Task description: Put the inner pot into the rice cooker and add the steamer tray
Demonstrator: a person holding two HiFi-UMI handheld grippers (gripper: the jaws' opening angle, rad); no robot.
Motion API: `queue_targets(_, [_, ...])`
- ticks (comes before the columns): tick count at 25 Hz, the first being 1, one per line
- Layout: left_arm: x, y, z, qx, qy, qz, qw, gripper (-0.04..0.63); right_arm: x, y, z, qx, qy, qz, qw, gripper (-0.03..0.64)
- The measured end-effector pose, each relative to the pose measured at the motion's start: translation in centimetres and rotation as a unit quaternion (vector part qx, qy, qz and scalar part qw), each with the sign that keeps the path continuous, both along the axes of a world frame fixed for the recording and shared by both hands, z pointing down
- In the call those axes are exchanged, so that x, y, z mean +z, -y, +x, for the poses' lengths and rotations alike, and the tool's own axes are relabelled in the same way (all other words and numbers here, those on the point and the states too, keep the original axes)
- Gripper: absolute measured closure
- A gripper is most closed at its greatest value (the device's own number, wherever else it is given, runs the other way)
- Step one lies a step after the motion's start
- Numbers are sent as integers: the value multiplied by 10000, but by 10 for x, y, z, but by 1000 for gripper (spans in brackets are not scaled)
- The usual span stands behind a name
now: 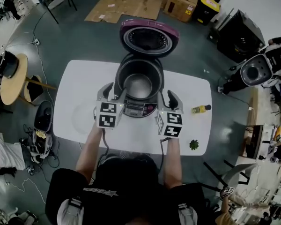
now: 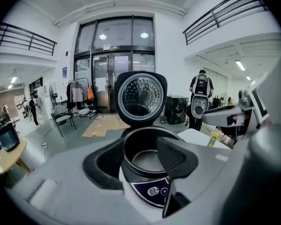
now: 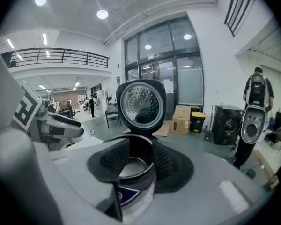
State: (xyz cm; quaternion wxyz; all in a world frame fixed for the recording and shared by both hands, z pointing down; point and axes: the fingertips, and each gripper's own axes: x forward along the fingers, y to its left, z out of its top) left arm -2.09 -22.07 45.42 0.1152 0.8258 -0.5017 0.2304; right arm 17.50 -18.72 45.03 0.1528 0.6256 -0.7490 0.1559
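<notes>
The purple control panel [image 1: 139,109] on the rice cooker [image 1: 155,89] carries buttons, their print too small to read. The inner pot [image 1: 138,84] sits empty in the cooker, just ahead of both tools, with the lid [image 1: 149,37] raised behind it. The left gripper [image 1: 113,93] and right gripper [image 1: 166,99] stand with jaws apart, holding nothing. A yellow bottle [image 1: 201,109] lies right of the right gripper. A pale round shape [image 1: 80,117] left of the left gripper may be the steamer tray.
</notes>
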Motion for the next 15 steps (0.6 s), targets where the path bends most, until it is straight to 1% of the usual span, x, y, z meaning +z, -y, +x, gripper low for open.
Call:
queue_targets(4, [-24,-27,-7,16,-118,372,9992,376,-24,-29,-8,11,20,388,9992,461])
queue_targets(8, [-39,-58,-11,57,-210,628,9978,409,-45,-60,-15,21,18,788,9969,462])
queue_targets(10, [-44,-75,-14,91,-254,742,9969,427,-53,-76,-18,66,25,990,9951,491])
queue_targets(12, [-49,-90,-17,112,-326,877,9956,447,-59,-92,-23,84,28,1149,9933,492])
queue_targets(15, [-55,-115,-23,141,-400,1008,9940,481,-63,-118,-31,127,7,1278,9917,512])
